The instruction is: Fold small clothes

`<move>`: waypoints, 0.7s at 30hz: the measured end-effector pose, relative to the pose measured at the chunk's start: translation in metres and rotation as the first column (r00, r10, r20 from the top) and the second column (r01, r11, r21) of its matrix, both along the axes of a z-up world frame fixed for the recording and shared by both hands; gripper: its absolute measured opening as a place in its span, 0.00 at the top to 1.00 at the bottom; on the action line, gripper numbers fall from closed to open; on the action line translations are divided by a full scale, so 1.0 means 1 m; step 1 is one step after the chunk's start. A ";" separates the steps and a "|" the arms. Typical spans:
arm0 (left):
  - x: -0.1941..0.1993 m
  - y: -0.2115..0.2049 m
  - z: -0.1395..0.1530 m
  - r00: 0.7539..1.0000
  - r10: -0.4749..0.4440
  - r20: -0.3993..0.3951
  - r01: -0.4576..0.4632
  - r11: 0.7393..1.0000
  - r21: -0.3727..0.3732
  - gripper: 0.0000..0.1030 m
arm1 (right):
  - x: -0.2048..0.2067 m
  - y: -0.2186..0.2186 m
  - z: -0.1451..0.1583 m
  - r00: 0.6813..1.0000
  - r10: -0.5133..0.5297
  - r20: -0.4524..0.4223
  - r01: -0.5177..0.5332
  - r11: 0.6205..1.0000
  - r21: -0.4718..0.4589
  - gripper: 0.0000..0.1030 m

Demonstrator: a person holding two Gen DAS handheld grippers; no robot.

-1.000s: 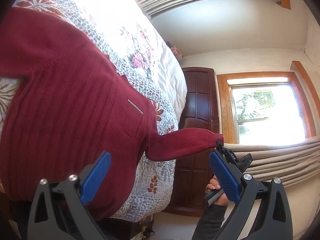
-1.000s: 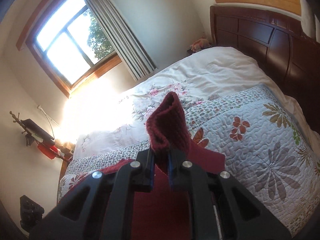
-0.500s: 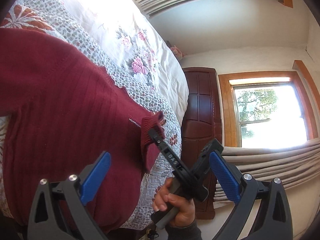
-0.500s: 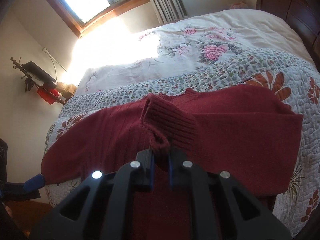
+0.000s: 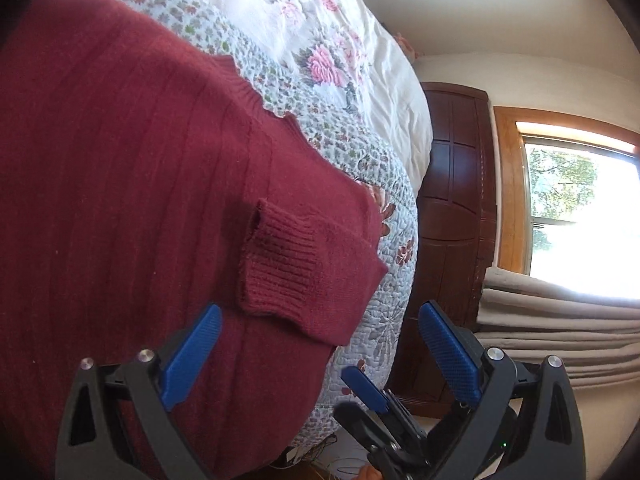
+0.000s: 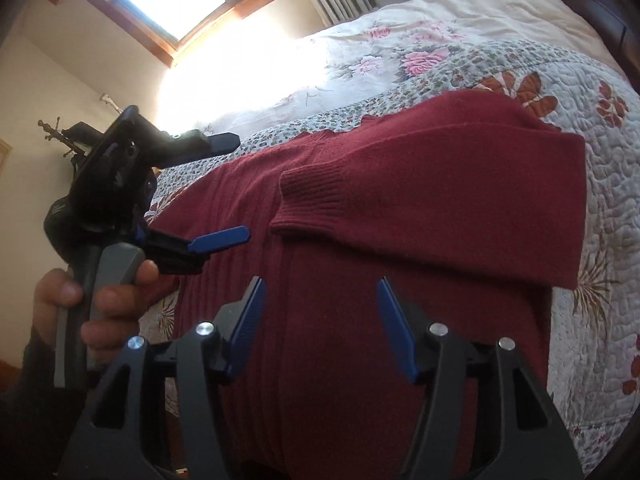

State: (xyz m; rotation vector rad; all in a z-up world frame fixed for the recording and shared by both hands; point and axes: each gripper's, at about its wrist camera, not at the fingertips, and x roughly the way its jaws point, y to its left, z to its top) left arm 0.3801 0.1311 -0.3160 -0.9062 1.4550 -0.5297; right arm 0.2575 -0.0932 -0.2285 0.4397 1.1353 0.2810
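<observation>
1. The step in hand looks like the sleeve folds: the maroon knit sweater [image 6: 360, 320] lies flat on the quilted bedspread [image 6: 600, 280] of the bed, and one sleeve [image 6: 460, 216] is already laid across the body, its ribbed cuff [image 6: 316, 196] resting near the middle of the chest.
2. Judging by how things lie, that first sleeve fold is done. The next move probably calls for the other sleeve, at the left side of the right wrist view, to be pinched near its cuff and brought across in the same way, then the hem folded up.
3. The right gripper [image 6: 320, 320] hovers over the lower body of the sweater, near the hem edge, jaws spread and holding nothing; the cuff lies just beyond them, apart from the pads.
4. The left gripper [image 5: 320, 344] is also wide open and empty, poised above the sweater with the folded cuff [image 5: 288, 264] just ahead of it.
5. In the right wrist view, a hand [image 6: 100, 304] grips the left gripper's handle, tilted, fingers pointing right over the sweater's left side.
</observation>
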 end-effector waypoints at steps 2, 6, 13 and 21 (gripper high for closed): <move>0.008 -0.010 -0.011 0.999 -0.040 -0.021 0.041 0.998 0.042 0.04 | -0.022 -0.011 0.001 0.999 -0.032 -0.011 0.032 0.999 0.008 0.43; 0.020 -0.027 -0.015 0.993 -0.111 -0.036 0.112 0.992 0.051 0.04 | -0.053 -0.024 0.000 0.995 -0.096 -0.041 0.098 0.994 0.051 0.42; 0.032 -0.041 -0.018 0.981 -0.182 -0.066 0.190 0.971 0.148 0.61 | -0.066 -0.016 0.002 0.993 -0.112 -0.049 0.117 0.987 0.111 0.42; 0.032 -0.031 0.004 0.984 -0.178 0.010 0.174 0.973 0.152 0.88 | -0.072 -0.014 0.009 0.992 -0.117 -0.043 0.120 0.987 0.102 0.42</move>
